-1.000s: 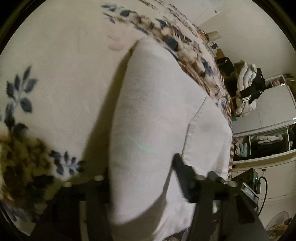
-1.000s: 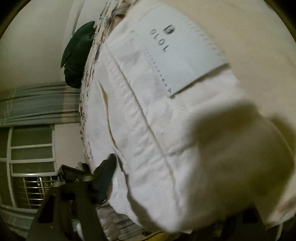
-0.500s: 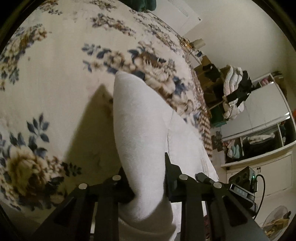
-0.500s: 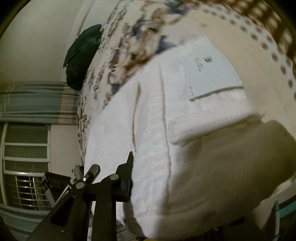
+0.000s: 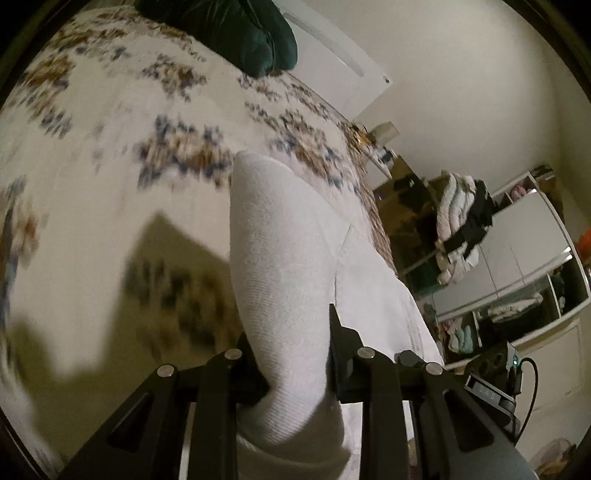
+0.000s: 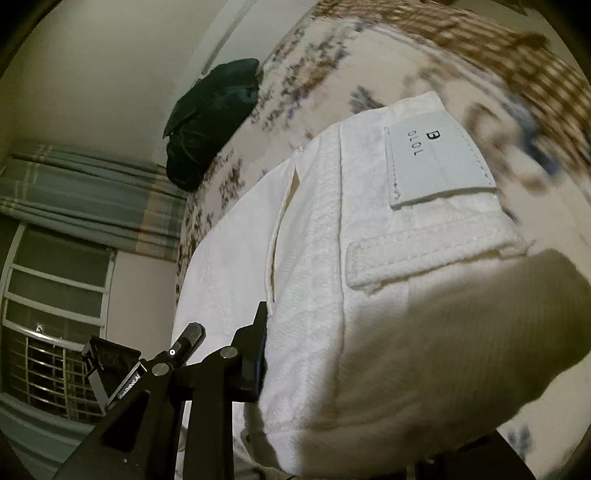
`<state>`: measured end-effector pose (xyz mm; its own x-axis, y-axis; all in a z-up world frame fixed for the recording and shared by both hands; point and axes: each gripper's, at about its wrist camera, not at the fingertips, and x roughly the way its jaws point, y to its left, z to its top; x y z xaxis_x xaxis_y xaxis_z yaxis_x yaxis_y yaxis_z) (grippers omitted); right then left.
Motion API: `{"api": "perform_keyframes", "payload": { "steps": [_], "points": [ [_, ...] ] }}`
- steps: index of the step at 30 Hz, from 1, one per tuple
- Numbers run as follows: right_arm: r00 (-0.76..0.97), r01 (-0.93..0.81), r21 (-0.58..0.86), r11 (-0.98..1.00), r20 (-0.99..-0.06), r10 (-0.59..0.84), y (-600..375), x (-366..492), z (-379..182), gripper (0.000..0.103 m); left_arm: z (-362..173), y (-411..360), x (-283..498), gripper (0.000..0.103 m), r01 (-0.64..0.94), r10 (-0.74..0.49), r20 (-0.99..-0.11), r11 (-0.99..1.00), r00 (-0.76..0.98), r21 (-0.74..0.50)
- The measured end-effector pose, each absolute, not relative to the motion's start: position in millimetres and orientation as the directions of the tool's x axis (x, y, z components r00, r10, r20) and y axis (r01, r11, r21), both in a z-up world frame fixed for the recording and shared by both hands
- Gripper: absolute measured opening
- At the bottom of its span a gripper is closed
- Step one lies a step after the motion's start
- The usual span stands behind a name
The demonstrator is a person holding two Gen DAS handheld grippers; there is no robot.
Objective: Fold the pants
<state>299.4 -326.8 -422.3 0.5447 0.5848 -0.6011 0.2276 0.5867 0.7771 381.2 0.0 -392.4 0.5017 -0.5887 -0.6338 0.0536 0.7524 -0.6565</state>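
White pants [image 5: 284, 258] hang over the floral bedspread [image 5: 110, 147]. My left gripper [image 5: 291, 354] is shut on a thick fold of the pants, with fabric bulging between both fingers. In the right wrist view the pants' waistband [image 6: 369, 240] fills the frame, with a white label patch [image 6: 432, 162] and a belt loop [image 6: 424, 258]. My right gripper [image 6: 354, 373] is shut on the waistband; only its left finger [image 6: 255, 362] shows, the other is hidden behind the cloth.
A dark green pillow [image 5: 236, 33] lies at the head of the bed, also in the right wrist view [image 6: 210, 118]. Shelves with piled clothes [image 5: 461, 225] and white cabinets [image 5: 524, 243] stand to the right. A window with curtains [image 6: 55, 266] is on the left.
Both grippers have lifted and pulled back with the pants; more bedspread, the pillow and the room show now. The left jaws closed tighter on the fold.
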Motion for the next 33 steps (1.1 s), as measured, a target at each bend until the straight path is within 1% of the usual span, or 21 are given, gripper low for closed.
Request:
{"api": "perform_keyframes", "payload": {
  "steps": [5,8,11,13,14,15,16,17,18,20,24,26,29,31,32,33],
  "points": [
    [0.564,0.217,0.779,0.588,-0.592,0.576,-308.0,415.5,-433.7,0.027,-407.7,16.4,484.1,0.022,0.064,-0.581,-0.633,0.760,0.511,-0.647],
    [0.565,0.217,0.775,0.593,-0.595,0.571,-296.6,480.6,-455.5,0.027,-432.8,24.7,537.1,0.022,0.054,-0.572,-0.646,0.768,0.506,-0.638],
    [0.545,0.233,0.765,0.601,-0.614,0.570,-284.8,532.0,-493.4,0.027,-475.4,32.1,576.6,0.022,0.018,-0.541,-0.696,0.795,0.472,-0.606],
    [0.490,0.265,0.734,0.625,-0.661,0.569,-276.6,555.2,-527.3,0.028,-505.4,34.9,589.8,0.023,-0.017,-0.514,-0.748,0.819,0.420,-0.573],
    [0.446,0.302,0.706,0.640,-0.699,0.560,-273.8,564.1,-545.4,0.029,-519.2,35.9,592.0,0.027,-0.032,-0.503,-0.772,0.830,0.388,-0.557],
    [0.422,0.318,0.693,0.647,-0.714,0.558,-272.8,565.7,-554.7,0.032,-529.8,38.6,589.9,0.033,-0.039,-0.504,-0.779,0.830,0.373,-0.557],
    [0.409,0.324,0.688,0.649,-0.721,0.560,-273.2,564.4,-561.1,0.038,-532.9,41.1,584.7,0.036,-0.033,-0.505,-0.777,0.831,0.376,-0.556],
    [0.404,0.324,0.691,0.646,-0.719,0.566,-274.6,560.8,-563.3,0.041,-533.0,42.8,579.4,0.042,-0.025,-0.498,-0.781,0.837,0.377,-0.546],
    [0.396,0.329,0.694,0.641,-0.717,0.574,-277.6,554.9,-564.4,0.044,-532.1,44.9,571.7,0.044,-0.018,-0.492,-0.786,0.843,0.375,-0.537],
    [0.400,0.354,0.696,0.625,-0.716,0.572,-287.3,538.5,-562.6,0.046,-529.1,49.4,562.4,0.046,-0.020,-0.484,-0.790,0.848,0.375,-0.529],
    [0.408,0.376,0.642,0.669,-0.762,0.502,-298.4,511.4,-551.8,0.045,-524.8,55.4,545.1,0.052,-0.032,-0.459,-0.807,0.862,0.370,-0.505],
    [0.394,0.378,0.617,0.690,-0.782,0.484,-298.0,508.9,-552.4,0.044,-519.9,53.8,546.3,0.052,-0.043,-0.429,-0.826,0.879,0.365,-0.475],
    [0.359,0.370,0.539,0.757,-0.834,0.418,-288.5,513.1,-539.6,0.045,-503.5,43.3,549.0,0.051,-0.037,-0.334,-0.871,0.928,0.360,-0.371],
    [0.346,0.352,0.432,0.830,-0.885,0.313,-278.3,517.4,-515.8,0.051,-490.5,30.5,547.8,0.053,-0.019,-0.253,-0.898,0.960,0.360,-0.278],
    [0.338,0.345,0.372,0.862,-0.906,0.255,-273.7,515.8,-506.1,0.054,-486.0,25.8,547.4,0.059,-0.008,-0.220,-0.907,0.971,0.359,-0.238],
    [0.332,0.336,0.301,0.893,-0.925,0.187,-267.5,515.1,-495.0,0.059,-479.0,18.6,545.8,0.073,0.008,-0.184,-0.915,0.981,0.359,-0.194]
  ]
}}
